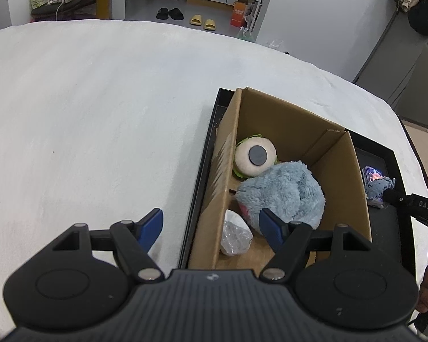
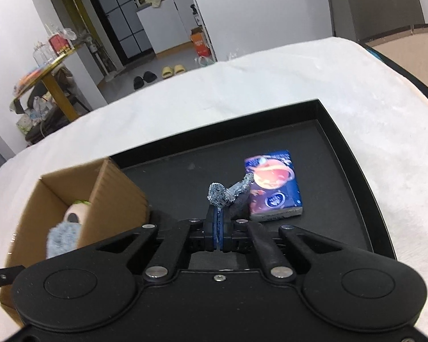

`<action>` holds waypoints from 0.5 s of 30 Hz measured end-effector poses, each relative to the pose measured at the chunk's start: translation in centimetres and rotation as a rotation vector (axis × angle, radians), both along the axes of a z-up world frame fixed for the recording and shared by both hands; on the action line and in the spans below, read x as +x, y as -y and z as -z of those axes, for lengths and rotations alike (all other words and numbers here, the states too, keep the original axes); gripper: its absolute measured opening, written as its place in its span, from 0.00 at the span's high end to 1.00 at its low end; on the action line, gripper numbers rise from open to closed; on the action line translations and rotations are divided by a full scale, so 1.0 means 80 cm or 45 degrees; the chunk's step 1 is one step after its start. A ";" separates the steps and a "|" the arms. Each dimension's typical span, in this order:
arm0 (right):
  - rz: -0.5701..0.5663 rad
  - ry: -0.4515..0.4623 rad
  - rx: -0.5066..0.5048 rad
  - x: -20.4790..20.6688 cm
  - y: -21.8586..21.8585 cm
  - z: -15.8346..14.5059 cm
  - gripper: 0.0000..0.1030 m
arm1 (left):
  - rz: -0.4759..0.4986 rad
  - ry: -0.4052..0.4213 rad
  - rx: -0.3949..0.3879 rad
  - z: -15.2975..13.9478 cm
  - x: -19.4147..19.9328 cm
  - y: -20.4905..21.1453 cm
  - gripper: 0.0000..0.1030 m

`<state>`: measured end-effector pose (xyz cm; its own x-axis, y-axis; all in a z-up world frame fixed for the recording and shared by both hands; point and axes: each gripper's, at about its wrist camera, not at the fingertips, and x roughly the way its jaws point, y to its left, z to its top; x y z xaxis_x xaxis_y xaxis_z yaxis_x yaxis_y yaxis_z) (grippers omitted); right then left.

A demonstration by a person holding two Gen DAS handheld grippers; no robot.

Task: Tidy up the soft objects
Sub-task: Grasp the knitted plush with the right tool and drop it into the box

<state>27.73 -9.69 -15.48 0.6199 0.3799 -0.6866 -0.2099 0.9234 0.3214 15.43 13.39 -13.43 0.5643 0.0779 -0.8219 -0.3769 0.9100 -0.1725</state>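
Observation:
A cardboard box (image 1: pixel 271 119) stands in a black tray (image 1: pixel 211 131) on a white cloth. In it lie a fluffy blue plush (image 1: pixel 282 191), a cream and green plush with a dark disc (image 1: pixel 255 158) and a clear plastic packet (image 1: pixel 235 235). My left gripper (image 1: pixel 211 226) is open and empty over the box's near left wall. My right gripper (image 2: pixel 219 222) is shut on a small grey-blue plush (image 2: pixel 225 195), held above the tray floor (image 2: pixel 185 168); that plush also shows in the left wrist view (image 1: pixel 378 186). The box (image 2: pixel 111 191) stands to its left.
A small printed pack (image 2: pixel 274 186) with a planet picture lies on the tray floor just right of the held plush. The white cloth (image 1: pixel 100 114) spreads wide to the left of the tray. Slippers, a table and cabinets stand on the floor beyond.

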 end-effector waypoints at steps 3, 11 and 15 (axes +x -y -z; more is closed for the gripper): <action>-0.021 0.016 0.011 -0.002 -0.005 -0.012 0.99 | -0.010 0.010 -0.011 -0.003 -0.003 -0.003 0.29; -0.076 0.046 0.072 -0.006 -0.026 -0.042 0.99 | -0.023 0.025 -0.011 -0.010 -0.010 -0.008 0.30; -0.127 0.092 0.103 -0.013 -0.040 -0.064 0.99 | -0.017 0.024 -0.020 -0.007 -0.011 -0.006 0.30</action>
